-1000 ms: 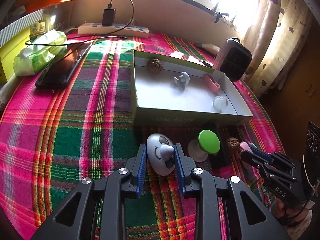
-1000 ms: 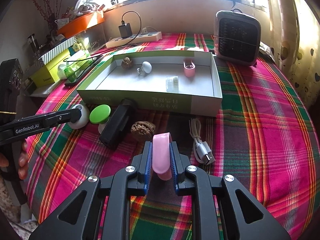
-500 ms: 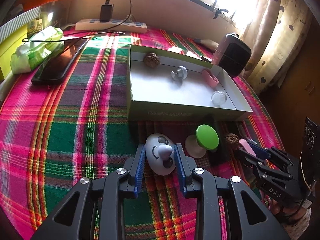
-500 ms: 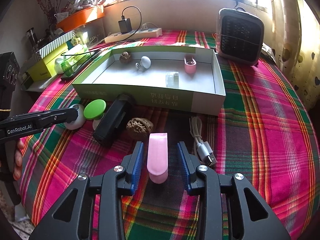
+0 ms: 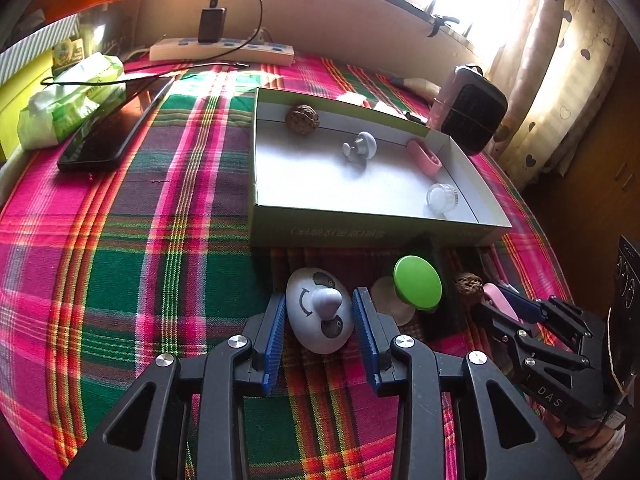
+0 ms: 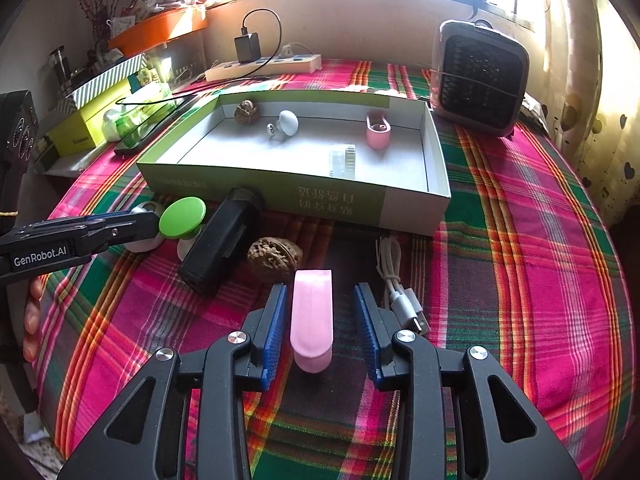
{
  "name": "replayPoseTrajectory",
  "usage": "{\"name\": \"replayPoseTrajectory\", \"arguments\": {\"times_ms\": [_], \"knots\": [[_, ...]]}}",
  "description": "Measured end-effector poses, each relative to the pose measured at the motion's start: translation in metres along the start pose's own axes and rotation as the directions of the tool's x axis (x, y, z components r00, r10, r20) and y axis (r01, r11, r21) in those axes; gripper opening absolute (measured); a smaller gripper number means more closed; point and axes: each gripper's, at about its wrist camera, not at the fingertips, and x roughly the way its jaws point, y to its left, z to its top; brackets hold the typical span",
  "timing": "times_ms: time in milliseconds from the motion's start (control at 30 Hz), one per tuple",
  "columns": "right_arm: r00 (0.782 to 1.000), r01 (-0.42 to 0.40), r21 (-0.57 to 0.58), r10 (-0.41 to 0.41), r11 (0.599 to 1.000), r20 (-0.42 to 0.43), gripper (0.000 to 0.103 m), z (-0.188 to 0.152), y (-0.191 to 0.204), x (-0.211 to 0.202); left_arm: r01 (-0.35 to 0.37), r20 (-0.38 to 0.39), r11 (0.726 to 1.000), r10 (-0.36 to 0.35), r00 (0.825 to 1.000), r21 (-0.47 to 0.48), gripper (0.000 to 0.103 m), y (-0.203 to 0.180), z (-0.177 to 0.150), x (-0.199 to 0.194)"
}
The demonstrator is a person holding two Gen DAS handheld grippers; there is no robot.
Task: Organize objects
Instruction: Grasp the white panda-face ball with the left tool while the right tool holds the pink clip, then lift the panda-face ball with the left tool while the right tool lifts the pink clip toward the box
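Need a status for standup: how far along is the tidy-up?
Done: brown walnut, white mushroom toy, pink clip, clear cap in the green box. In hand: nothing; open hand-held grippers straddle the white egg toy and pink case. Left: those, green-topped mushroom, second walnut.

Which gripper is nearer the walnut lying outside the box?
Right. The right gripper straddles the pink clip just in front of the walnut; the left gripper is further off, around the white egg-shaped toy.
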Motion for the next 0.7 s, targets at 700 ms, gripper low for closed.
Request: {"name": "replayPoseTrajectory", "arguments": {"times_ms": [700], "knots": [[1.0,0.012,0.01,-0.012,1.0,0.003,0.019,0.0001,-0.0002,-0.0003,0.0,0.008,1.0,0.0,1.0,-0.008,0.03,0.0014,0.0002,0.0001]]}}
